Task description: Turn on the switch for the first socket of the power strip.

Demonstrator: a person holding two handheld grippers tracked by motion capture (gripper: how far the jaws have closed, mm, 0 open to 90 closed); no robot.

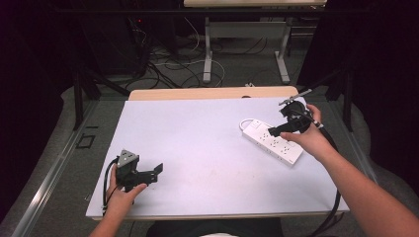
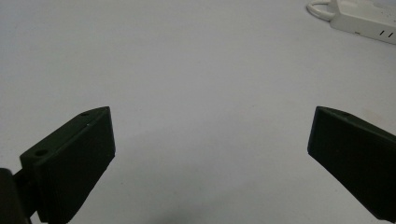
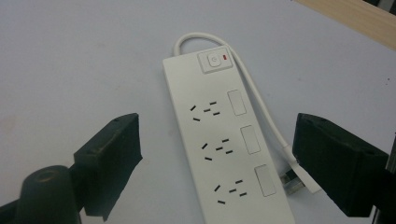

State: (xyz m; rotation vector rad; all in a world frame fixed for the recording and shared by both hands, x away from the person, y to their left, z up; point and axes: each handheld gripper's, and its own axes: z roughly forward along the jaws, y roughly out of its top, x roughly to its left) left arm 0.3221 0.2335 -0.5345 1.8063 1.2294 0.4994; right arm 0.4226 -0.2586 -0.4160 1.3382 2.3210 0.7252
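Note:
A white power strip lies at an angle on the right part of the white table sheet. The right gripper view looks down on the power strip, with its switch at the far end, several socket groups, and its white cable looping back to a plug beside it. My right gripper hovers over the strip, and in its own view the right gripper is open with the jaws wide to either side and touching nothing. Near the front left, my left gripper rests low, open and empty.
The table's wooden far edge shows beyond the sheet. Behind it are a desk frame and loose cables on the floor. A corner of the power strip is at the top right of the left gripper view.

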